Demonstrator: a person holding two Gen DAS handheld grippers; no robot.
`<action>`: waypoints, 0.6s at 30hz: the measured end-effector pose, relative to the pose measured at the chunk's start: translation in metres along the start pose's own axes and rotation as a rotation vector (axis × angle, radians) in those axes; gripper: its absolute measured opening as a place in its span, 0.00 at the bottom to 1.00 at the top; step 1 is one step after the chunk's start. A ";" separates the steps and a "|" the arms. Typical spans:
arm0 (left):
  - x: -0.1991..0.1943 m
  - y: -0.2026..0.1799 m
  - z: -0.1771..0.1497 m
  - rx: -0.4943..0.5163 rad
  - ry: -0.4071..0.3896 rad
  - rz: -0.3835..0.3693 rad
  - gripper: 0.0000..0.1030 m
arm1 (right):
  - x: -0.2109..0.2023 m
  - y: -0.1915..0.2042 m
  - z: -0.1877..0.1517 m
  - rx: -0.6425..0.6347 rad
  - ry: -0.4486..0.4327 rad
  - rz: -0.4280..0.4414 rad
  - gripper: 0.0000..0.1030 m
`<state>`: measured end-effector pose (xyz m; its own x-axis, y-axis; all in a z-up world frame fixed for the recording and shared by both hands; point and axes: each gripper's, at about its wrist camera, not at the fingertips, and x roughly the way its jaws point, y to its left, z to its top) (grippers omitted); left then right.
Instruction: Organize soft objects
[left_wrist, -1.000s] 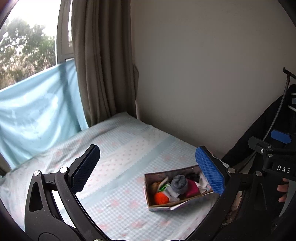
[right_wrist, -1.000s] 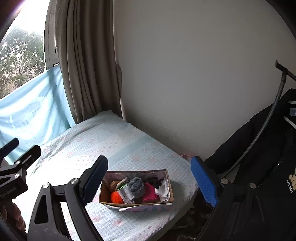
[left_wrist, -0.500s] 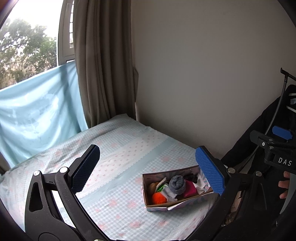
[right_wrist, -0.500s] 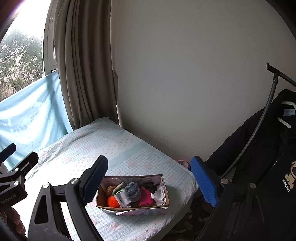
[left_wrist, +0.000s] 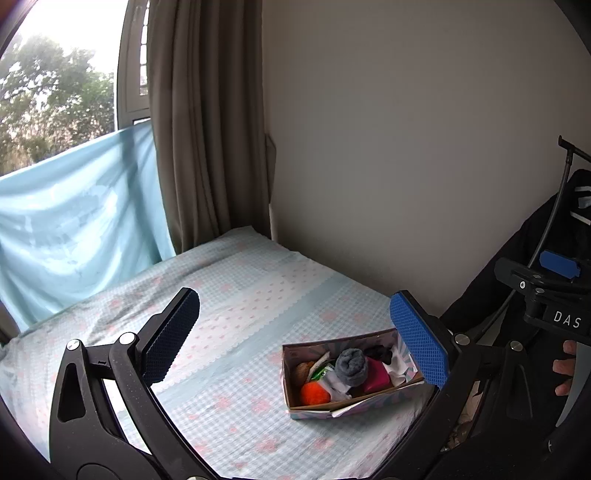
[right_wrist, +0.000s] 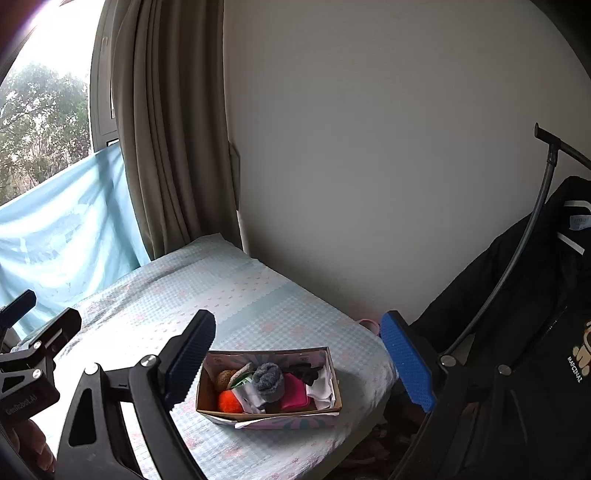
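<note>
A small cardboard box sits on the bed near its right corner. It holds a grey rolled sock, an orange ball, a pink item, white cloth, a brown item and a black item. My left gripper is open and empty, held well above and back from the box. My right gripper is open and empty, also above and back from the box.
The bed has a pale blue checked sheet. A beige wall and brown curtain stand behind it, with a blue cloth under the window. A black jacket hangs on a rack at the right.
Both grippers have drawn back and up a little, so the box sits lower and smaller in both views. Both stay open.
</note>
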<state>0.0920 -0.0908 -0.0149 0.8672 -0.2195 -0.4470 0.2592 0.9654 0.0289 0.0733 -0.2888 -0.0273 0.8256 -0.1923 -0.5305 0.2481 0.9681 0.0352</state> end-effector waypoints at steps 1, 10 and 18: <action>-0.001 0.000 0.000 0.000 -0.002 0.000 1.00 | 0.000 0.000 0.000 0.001 0.000 0.000 0.86; -0.002 -0.003 -0.001 0.001 -0.011 0.004 1.00 | -0.001 0.000 0.002 0.003 -0.005 0.003 0.86; -0.001 -0.002 -0.001 -0.001 -0.012 0.010 1.00 | -0.002 0.002 0.006 0.003 -0.010 0.005 0.86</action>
<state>0.0898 -0.0928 -0.0155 0.8745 -0.2118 -0.4363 0.2504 0.9676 0.0321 0.0752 -0.2871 -0.0209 0.8321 -0.1886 -0.5215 0.2453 0.9686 0.0410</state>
